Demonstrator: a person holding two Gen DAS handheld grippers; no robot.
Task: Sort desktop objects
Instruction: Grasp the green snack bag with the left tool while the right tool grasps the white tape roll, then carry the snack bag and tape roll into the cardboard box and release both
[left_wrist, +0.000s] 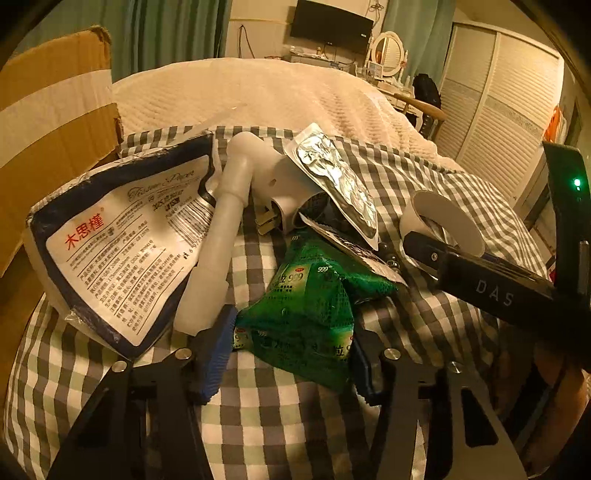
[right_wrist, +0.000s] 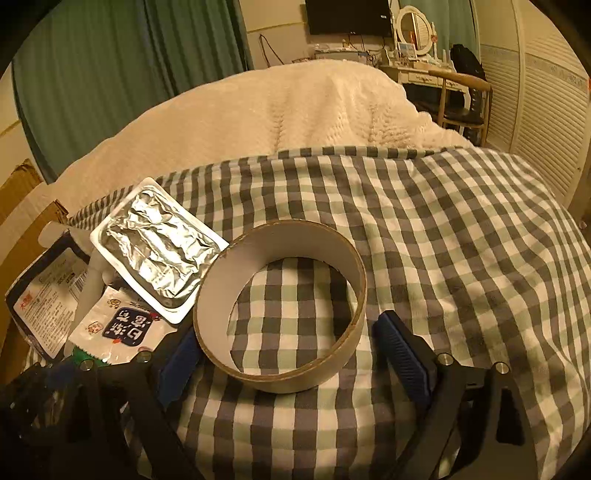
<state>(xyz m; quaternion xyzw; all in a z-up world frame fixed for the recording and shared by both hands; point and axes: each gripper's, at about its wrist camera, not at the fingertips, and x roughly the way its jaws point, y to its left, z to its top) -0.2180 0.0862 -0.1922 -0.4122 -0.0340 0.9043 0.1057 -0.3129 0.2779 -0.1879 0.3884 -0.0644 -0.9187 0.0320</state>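
A green packet (left_wrist: 295, 314) printed with 999 lies on the checked cloth (left_wrist: 258, 413). My left gripper (left_wrist: 288, 362) is shut on it, one blue pad against each side, and the packet bulges up between them. A cardboard tape ring (right_wrist: 280, 314) with a white inside lies flat on the cloth. My right gripper (right_wrist: 286, 336) straddles it and is open: the left pad sits at the ring's wall, the right pad stands a little off it. In the left wrist view the ring (left_wrist: 443, 221) shows at right, with one of the right gripper's fingers (left_wrist: 424, 249) beside it.
Piled left of the ring are a foil blister pack (right_wrist: 159, 254), a white snack packet (right_wrist: 122, 325), a white plastic pipe (left_wrist: 221, 240) and a blue-edged tissue pack (left_wrist: 122, 258). A cardboard box (left_wrist: 55, 129) stands at far left. A cream blanket (right_wrist: 277, 110) lies behind.
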